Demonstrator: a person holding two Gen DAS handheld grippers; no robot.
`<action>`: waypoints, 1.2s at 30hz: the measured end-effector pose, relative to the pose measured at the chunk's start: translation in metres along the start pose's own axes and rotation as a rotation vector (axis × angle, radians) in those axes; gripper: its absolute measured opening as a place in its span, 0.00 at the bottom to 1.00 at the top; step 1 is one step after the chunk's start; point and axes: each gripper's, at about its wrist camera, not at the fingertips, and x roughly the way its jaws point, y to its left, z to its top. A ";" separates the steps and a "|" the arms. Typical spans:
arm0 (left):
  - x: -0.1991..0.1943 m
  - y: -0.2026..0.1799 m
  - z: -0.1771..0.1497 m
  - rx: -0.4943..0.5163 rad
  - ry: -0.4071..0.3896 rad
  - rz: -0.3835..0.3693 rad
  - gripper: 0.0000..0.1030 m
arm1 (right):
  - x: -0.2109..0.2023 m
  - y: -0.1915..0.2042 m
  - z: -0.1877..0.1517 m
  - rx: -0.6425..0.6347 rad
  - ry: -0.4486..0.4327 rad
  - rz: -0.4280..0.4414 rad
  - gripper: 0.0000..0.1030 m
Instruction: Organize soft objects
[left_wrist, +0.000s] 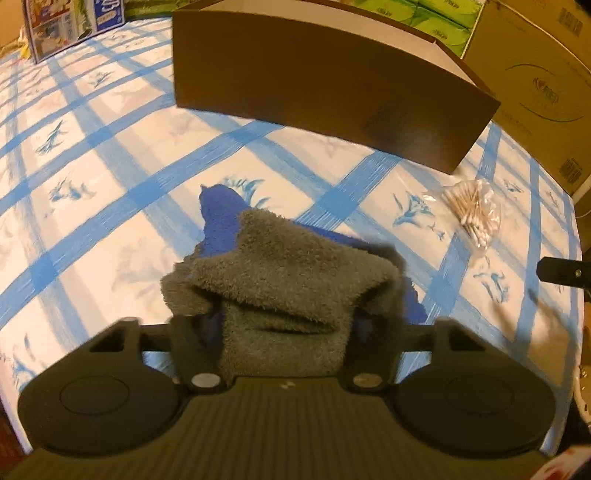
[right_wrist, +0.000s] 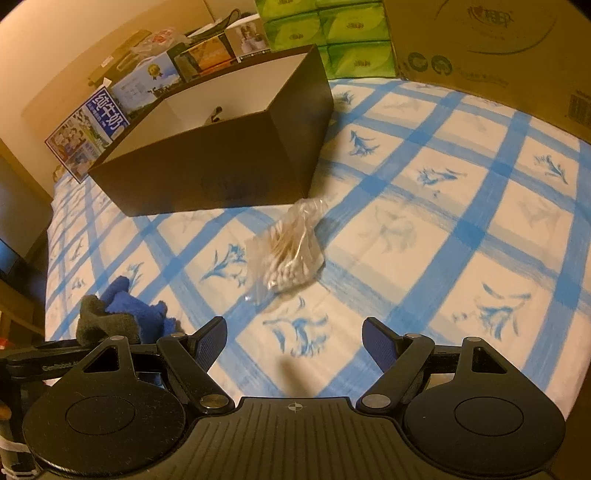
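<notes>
The left tongs (left_wrist: 284, 332) pinch a grey cloth (left_wrist: 291, 280) over a blue cloth (left_wrist: 221, 218) on the bed (left_wrist: 110, 155). The right tongs (right_wrist: 293, 338) are open and empty. A bag of swabs (right_wrist: 288, 251) lies straight ahead of them, nearer the right hand, its long side pointing toward the box (right_wrist: 221, 162).

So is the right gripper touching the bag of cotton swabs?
Apart. The right wrist view shows the right gripper open, with bare tablecloth between its fingertips and the bag of cotton swabs.
</notes>
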 end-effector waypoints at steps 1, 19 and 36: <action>0.001 -0.002 0.002 0.005 -0.012 0.004 0.36 | 0.003 0.001 0.002 -0.003 -0.002 0.001 0.78; -0.015 0.003 0.049 0.077 -0.125 0.110 0.12 | 0.062 0.022 0.037 -0.106 -0.043 -0.030 0.77; -0.006 0.013 0.069 0.055 -0.144 0.139 0.12 | 0.098 0.029 0.036 -0.207 0.001 -0.105 0.39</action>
